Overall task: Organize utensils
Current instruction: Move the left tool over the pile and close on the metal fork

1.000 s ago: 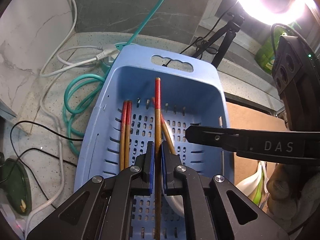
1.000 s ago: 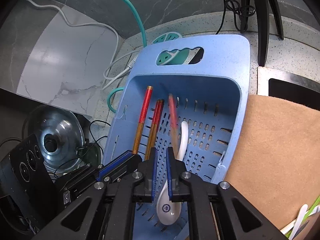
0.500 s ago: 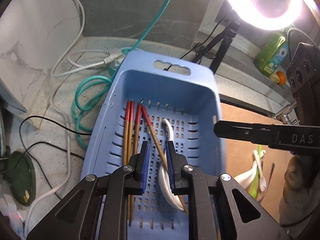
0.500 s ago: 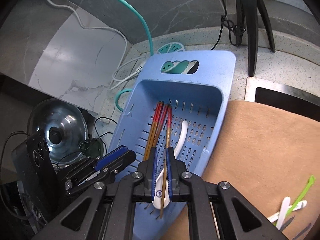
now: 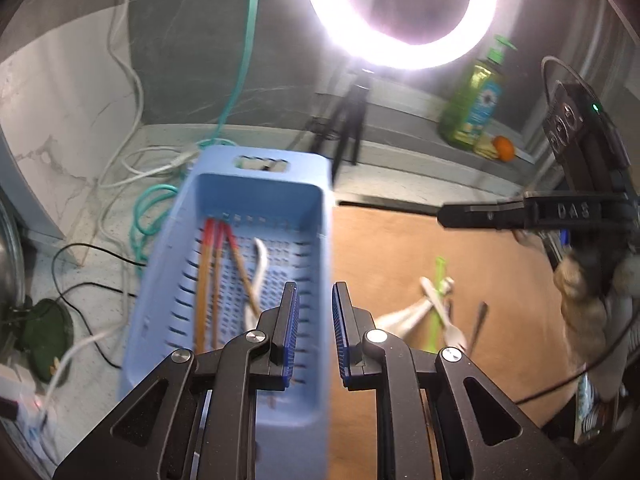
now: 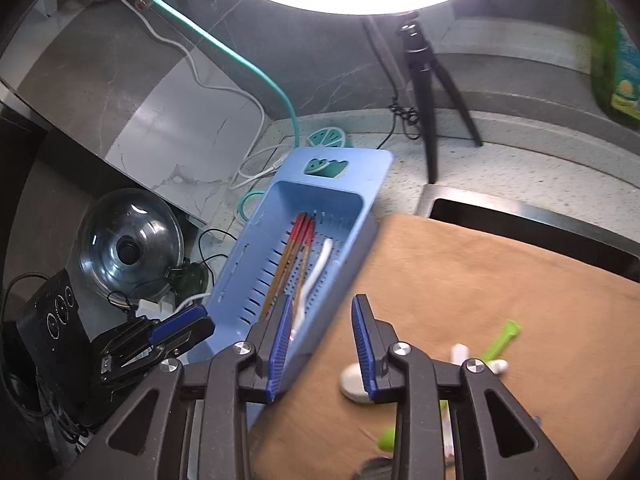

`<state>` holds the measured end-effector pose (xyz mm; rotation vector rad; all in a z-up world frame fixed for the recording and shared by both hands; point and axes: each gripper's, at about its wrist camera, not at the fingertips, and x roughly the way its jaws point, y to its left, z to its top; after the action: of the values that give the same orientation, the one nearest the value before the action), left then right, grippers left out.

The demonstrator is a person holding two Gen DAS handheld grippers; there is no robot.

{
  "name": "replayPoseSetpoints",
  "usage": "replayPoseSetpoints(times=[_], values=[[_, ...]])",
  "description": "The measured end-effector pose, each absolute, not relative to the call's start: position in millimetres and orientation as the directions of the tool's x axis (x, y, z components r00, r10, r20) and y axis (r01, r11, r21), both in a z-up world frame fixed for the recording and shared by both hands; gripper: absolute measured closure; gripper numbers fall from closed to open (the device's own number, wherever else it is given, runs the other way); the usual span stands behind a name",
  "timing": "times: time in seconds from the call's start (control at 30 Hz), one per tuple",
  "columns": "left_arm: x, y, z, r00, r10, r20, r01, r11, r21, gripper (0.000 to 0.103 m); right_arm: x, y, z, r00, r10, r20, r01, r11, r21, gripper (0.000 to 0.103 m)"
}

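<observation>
A speckled grey stone countertop [image 6: 400, 152] carries everything here, and the pale blue perforated plastic basket [image 5: 316, 240] standing on it serves as the landmark. Against the basket's right long side lies a flat tan-brown mat [image 6: 480, 280]. Beyond the basket's handle end stands a bright white ring light [image 5: 400, 12] on a small black tripod [image 6: 424, 80], with white and teal cables [image 5: 148, 208] coiled on the counter to the basket's left. Further left of the basket sits a domed glass pot lid [image 6: 128, 244]. Far beyond the basket to the right, on a ledge, is a green dish-soap bottle [image 5: 472, 100].

Inside the basket, along its left half, lie red-tipped wooden chopsticks [image 6: 294, 252], and just right of them a white ceramic spoon [image 6: 318, 268]. On the mat, well to the right of the basket, rests a loose cluster of utensils [image 5: 436, 308]: a lime-green plastic piece, white spoons, and dark-handled pieces, too blurred to tell apart.

The left gripper [image 5: 314, 328] hangs over the basket's near right rim, its blue-padded jaws spread with nothing between them. The right gripper [image 6: 322, 344] hangs over the mat's edge beside the basket, jaws spread wide and holding nothing.
</observation>
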<state>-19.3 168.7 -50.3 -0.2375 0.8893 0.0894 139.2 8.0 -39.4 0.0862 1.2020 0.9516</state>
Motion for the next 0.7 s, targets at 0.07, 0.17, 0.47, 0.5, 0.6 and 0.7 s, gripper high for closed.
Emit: replayPoseSetpoints(times=[0.07,0.17,0.47,0.5,0.6,0.7], values=[[-24.9,154.5,-52.0,0.632,-0.043,-0.774,-0.147,0.974,-0.174,0.085,137.6,-10.4,-38.6,0.056,0.652,-0.756,-0.578,0.639,0.508,0.075],[-33.2,129.5,-60.2,0.625,-0.090,-0.775,-0.095,0.977,-0.190,0.078,133.7,-38.0,-43.3,0.066,0.636,-0.769,-0.571,0.656,0.494,0.075],[-43.1,56.3,-100.6,0.534,-0.168,-0.829,0.042,0.984,-0.173,0.078,116.2,-100.6,-91.1,0.030,0.599,-0.800,-0.487,0.708,0.512,0.075],[-41.8,47.9,-105.2,0.520,-0.176,-0.836,0.064,0.984,-0.167,0.078,114.8,-105.5,-98.2,0.021,0.597,-0.802,-0.471,0.714,0.519,0.075],[-39.5,28.4,-114.2,0.494,-0.176,-0.851,0.119,0.984,-0.135,0.078,112.5,-118.0,-120.7,-0.008,0.591,-0.806,-0.405,0.735,0.543,0.075],[-34.9,12.7,-124.2,0.467,-0.185,-0.865,0.163,0.979,-0.121,0.074,110.4,-125.7,-138.7,-0.029,0.590,-0.807,-0.353,0.749,0.561,0.075]])
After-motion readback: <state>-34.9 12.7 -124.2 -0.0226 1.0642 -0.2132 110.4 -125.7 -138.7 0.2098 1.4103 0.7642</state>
